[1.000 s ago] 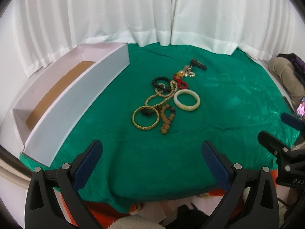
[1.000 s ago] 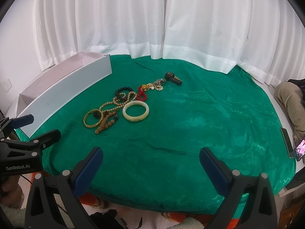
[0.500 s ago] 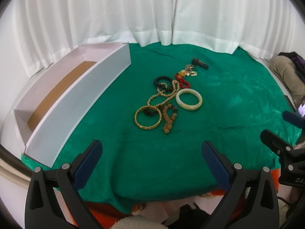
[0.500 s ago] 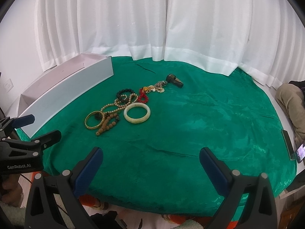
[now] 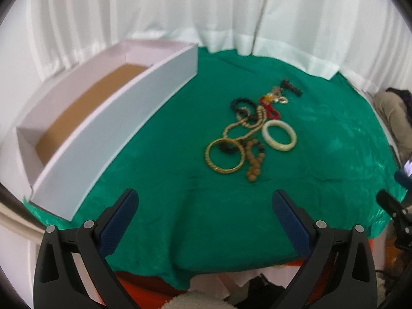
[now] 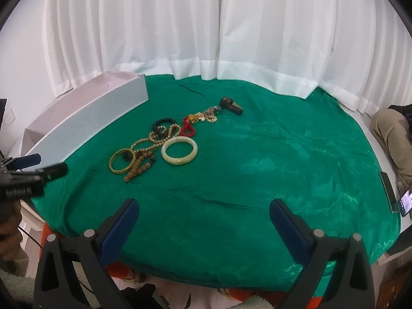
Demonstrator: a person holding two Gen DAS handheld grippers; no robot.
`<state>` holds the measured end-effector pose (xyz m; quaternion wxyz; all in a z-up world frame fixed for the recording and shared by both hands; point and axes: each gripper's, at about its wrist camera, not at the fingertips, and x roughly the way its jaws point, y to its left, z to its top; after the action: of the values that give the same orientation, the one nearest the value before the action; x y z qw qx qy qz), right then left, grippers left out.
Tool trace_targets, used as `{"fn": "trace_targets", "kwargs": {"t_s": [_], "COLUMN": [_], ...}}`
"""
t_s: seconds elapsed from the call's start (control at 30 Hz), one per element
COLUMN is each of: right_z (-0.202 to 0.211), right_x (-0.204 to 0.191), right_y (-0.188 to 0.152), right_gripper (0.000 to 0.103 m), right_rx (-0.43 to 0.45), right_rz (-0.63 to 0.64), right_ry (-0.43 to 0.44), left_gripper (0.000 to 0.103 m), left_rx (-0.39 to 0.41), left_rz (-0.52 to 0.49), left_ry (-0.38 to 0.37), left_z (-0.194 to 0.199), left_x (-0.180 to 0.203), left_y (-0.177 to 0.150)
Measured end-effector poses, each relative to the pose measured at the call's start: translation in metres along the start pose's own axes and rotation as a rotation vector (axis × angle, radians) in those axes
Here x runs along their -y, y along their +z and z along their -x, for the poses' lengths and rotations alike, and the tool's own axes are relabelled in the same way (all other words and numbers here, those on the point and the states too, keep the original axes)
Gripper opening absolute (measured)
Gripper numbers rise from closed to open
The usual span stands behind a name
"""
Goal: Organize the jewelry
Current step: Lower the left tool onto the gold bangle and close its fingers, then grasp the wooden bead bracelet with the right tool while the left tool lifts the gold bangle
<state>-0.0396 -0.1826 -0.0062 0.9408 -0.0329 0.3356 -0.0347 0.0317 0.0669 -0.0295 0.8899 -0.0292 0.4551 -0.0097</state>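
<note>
A pile of jewelry lies mid-table on the green cloth: a gold bangle, a white jade bangle, brown wooden beads, a pearl strand, black beads, red beads and a dark pendant. A long white box with a brown floor stands at the left. My left gripper and right gripper are open and empty, above the table's near edge, well short of the jewelry.
White curtains hang behind the round table. A person's leg and a phone are at the right edge. The left gripper also shows at the left of the right wrist view.
Both grippers have moved slightly forward toward the jewelry. The left view has swung a little left, showing more of the box. Nothing was grasped.
</note>
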Motion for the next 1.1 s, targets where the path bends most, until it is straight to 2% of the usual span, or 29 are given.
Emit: {"fn": "trace_targets", "kwargs": {"t_s": [0.2, 0.33, 0.47, 0.53, 0.57, 0.6, 0.63, 0.67, 0.73, 0.9, 1.0, 1.1], "right_z": [-0.008, -0.012, -0.012, -0.013, -0.014, -0.015, -0.016, -0.018, -0.022, -0.028, -0.034, -0.051], "right_x": [0.001, 0.0, 0.006, 0.011, 0.013, 0.016, 0.017, 0.019, 0.021, 0.016, 0.014, 0.008], "right_y": [-0.002, -0.004, -0.006, -0.008, -0.008, -0.009, -0.009, -0.01, -0.01, -0.009, -0.008, 0.0], "right_gripper": [0.103, 0.103, 0.103, 0.103, 0.103, 0.103, 0.103, 0.103, 0.103, 0.103, 0.103, 0.103], "right_rx": [-0.035, -0.056, -0.066, -0.072, -0.075, -0.079, -0.082, -0.087, -0.097, -0.11, -0.122, -0.138], "right_rz": [0.001, 0.002, -0.009, -0.021, -0.027, -0.035, -0.039, -0.044, -0.052, -0.044, -0.048, -0.046], "right_ry": [0.019, 0.027, 0.016, 0.007, 0.003, -0.001, -0.004, -0.006, -0.008, 0.016, 0.066, 0.161], "left_gripper": [0.102, 0.102, 0.101, 0.095, 0.086, 0.082, 0.082, 0.08, 0.069, 0.066, 0.065, 0.065], "left_rx": [-0.077, -0.109, -0.148, -0.168, -0.186, -0.197, -0.2, -0.181, -0.16, -0.136, -0.112, -0.095], "left_rz": [-0.06, -0.184, -0.302, -0.34, -0.353, -0.358, -0.362, -0.369, -0.395, -0.357, -0.287, -0.221], "left_ry": [-0.023, -0.076, -0.083, -0.084, -0.078, -0.085, -0.099, -0.111, -0.122, -0.127, -0.121, -0.129], "left_z": [-0.046, -0.085, -0.122, -0.137, -0.145, -0.149, -0.151, -0.15, -0.148, -0.133, -0.114, -0.102], "left_x": [-0.003, 0.018, 0.029, 0.03, 0.028, 0.027, 0.027, 0.027, 0.03, 0.024, 0.007, -0.012], "left_y": [0.007, 0.023, 0.033, 0.034, 0.034, 0.034, 0.034, 0.034, 0.032, 0.028, 0.025, 0.023]}}
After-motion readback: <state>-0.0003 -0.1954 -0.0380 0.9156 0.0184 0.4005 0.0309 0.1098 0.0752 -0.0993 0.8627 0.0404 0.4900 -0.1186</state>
